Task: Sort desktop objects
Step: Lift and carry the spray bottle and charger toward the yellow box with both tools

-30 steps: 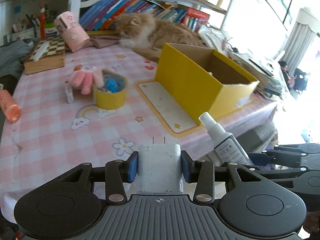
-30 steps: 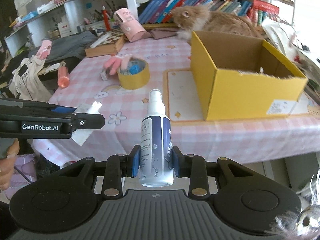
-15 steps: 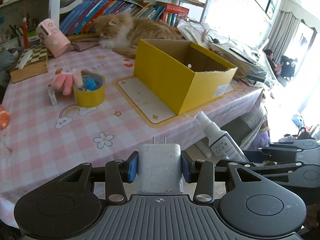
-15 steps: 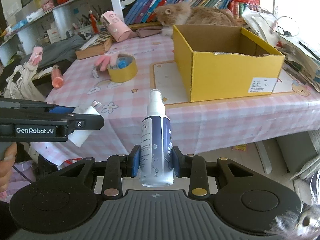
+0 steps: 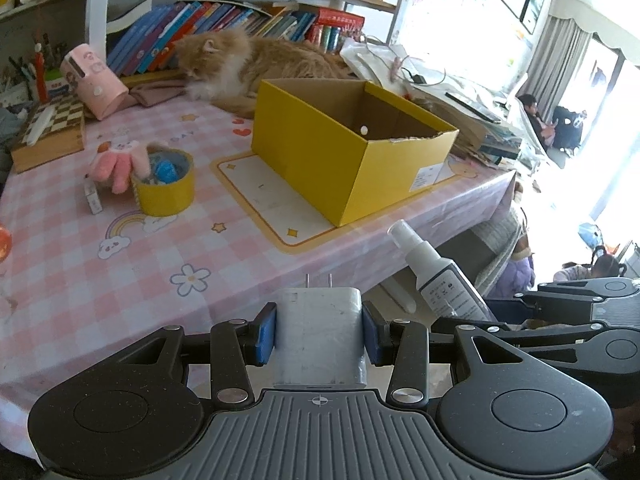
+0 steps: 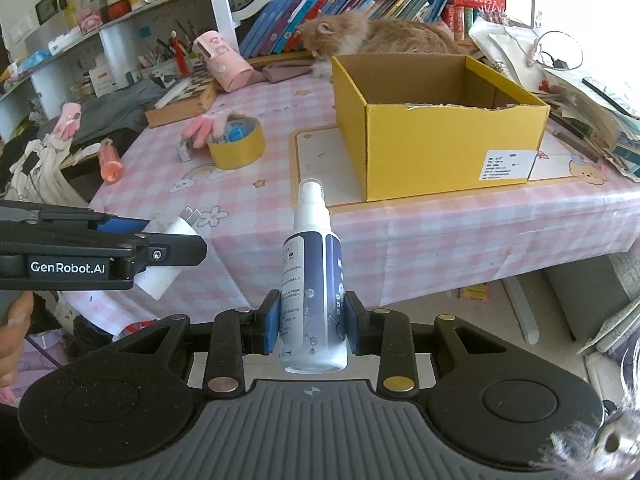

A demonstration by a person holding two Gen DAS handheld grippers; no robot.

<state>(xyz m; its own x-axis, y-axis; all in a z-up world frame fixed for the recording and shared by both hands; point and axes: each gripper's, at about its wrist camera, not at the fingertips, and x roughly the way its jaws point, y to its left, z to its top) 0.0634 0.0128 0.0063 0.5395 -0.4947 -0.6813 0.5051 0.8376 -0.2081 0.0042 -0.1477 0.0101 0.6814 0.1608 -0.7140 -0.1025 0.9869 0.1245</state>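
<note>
Left gripper [image 5: 319, 334]: blue pads clamped on the two sides of a white charger [image 5: 319, 340], held off the near edge of the table [image 5: 72, 272].
Charger: boxy, scuffed white, two metal prongs pointing forward toward the table.
Right gripper [image 6: 311, 328]: fingers pressed onto a spray bottle [image 6: 312, 300], also off the table's near side, just right of the left gripper.
Spray bottle: upright, white nozzle and neck, dark blue and white label with small print.
Box [image 5: 352, 148]: yellow cardboard, open top, brown inside, white label on one side, standing on a pale mat on the pink checked cloth.
Tape roll [image 5: 164, 188]: yellow, left of the box, a blue item inside, a pink plush toy [image 5: 116, 162] touching it.
Cat [image 5: 256, 64]: orange and white, lying behind the box by the books.
</note>
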